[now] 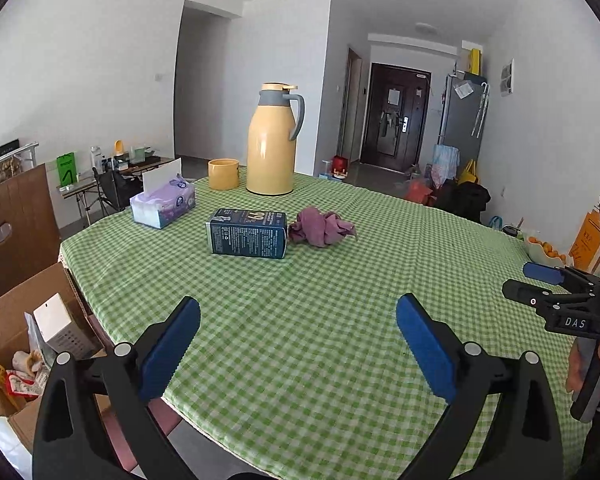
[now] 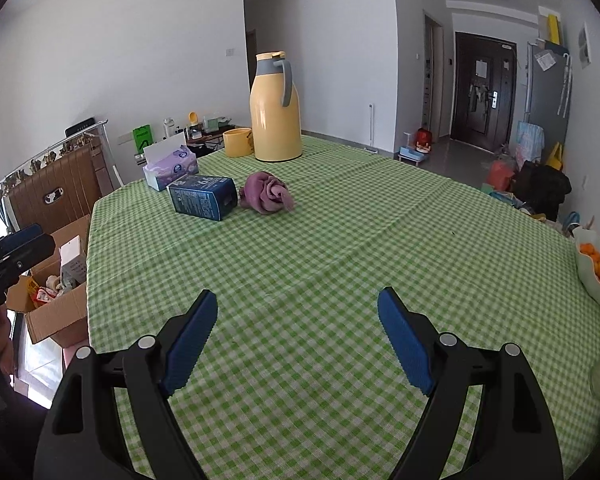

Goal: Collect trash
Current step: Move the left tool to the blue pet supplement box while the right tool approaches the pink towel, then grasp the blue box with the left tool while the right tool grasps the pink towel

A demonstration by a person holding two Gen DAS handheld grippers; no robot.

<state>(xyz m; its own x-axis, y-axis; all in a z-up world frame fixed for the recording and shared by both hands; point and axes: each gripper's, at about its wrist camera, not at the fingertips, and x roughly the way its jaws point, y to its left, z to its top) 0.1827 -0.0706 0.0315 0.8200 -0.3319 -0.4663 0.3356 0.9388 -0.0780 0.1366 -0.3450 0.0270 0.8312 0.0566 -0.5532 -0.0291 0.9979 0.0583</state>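
Left gripper (image 1: 298, 342): nearest in its own view, over the near edge of the table; jaws spread wide, nothing between the blue pads
Right gripper (image 2: 298, 338): over the checked cloth (image 2: 340, 240), jaws spread and empty; in the left view it shows at the right edge, held by a hand (image 1: 580, 372)
Carton (image 1: 247, 233): dark blue, lying on its side mid-table, well beyond both grippers
Rag (image 1: 322, 226): purple, crumpled, just right of the carton, perhaps touching it
Tissue box (image 1: 163, 204): purple, left of the carton, one sheet standing up
Jug (image 1: 272, 140): yellow with grey handle, upright at the far side; yellow cup (image 1: 223, 174) just left of it
Cardboard box (image 1: 16, 344): open, on the floor off the table's left side, holding a white box and wrappers
Bowl (image 2: 598, 276): white, with oranges, at the table's right edge
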